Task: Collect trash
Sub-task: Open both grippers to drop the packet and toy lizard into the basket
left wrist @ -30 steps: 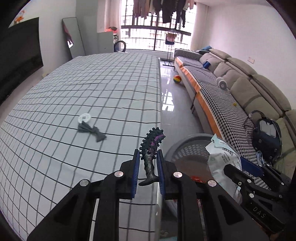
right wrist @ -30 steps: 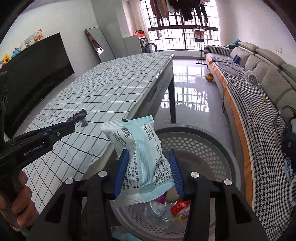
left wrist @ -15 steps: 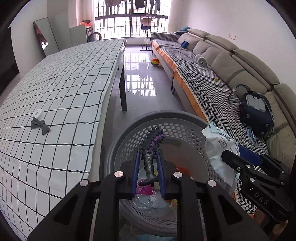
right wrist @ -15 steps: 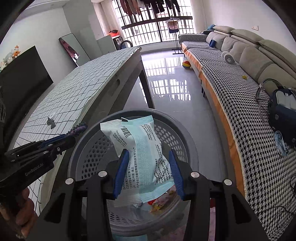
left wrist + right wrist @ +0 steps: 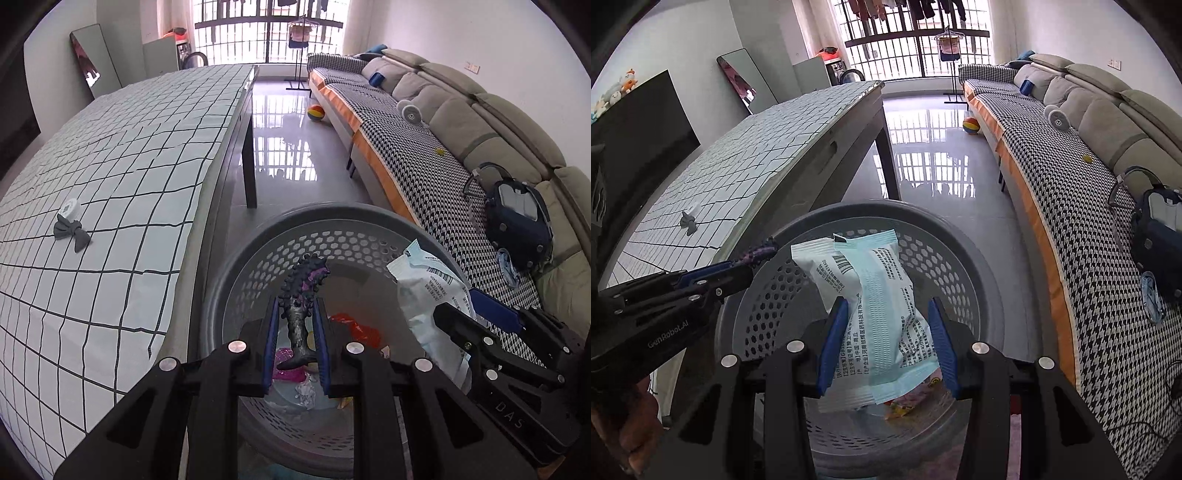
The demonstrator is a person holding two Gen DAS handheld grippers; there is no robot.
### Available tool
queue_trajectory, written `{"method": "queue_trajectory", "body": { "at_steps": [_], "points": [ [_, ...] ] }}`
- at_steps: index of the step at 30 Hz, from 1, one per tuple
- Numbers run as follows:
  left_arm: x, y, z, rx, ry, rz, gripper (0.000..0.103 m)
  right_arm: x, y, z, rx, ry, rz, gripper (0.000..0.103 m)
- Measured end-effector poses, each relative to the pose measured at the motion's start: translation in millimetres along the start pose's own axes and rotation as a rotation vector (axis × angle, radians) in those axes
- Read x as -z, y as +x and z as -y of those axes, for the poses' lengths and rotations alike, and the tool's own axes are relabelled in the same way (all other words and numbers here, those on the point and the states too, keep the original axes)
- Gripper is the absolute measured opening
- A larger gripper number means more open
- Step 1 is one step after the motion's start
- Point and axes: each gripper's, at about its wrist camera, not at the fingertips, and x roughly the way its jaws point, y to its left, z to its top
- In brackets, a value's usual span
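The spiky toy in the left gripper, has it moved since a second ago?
Yes. The spiky toy, clamped in the left gripper, went from above the checked table edge to over the gray basket beside it.

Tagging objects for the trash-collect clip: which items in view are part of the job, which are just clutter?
Job:
- spiky dark toy in left gripper
- white-teal packet in right gripper
- grey basket with trash inside
- dark bow and white disc on table, probably

Clutter:
- ball
- blue bag on sofa
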Motion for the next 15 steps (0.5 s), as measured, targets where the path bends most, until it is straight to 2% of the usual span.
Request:
{"method": "queue_trajectory", "body": {
  "at_steps": [5,6,7,8,9,15],
  "points": [
    [1,0,0,-0.015,-0.008,-0.003,0.022,0,-1,0,0.004,0.001,0.005,0.045],
    [0,-1,0,-0.018,-0.008,-0.001,0.03,0,-1,0,0.004,0.001,0.006,0.045],
    [1,-3,0,-0.024,-0.007,0.004,0.043,-1,-2,0,0.005,0.001,0.007,0.046],
    [1,-5,-1,-0.03,-0.007,0.011,0.052,-1,-3,0,0.008,0.001,0.011,0.051],
    [1,-8,-1,-0.036,-0.009,0.024,0.068,-1,-4,0,0.008,0.001,0.015,0.058],
    [0,-14,-5,-0.045,-0.016,0.041,0.069,-1,-7,-1,0.005,0.001,0.027,0.061]
  ]
}}
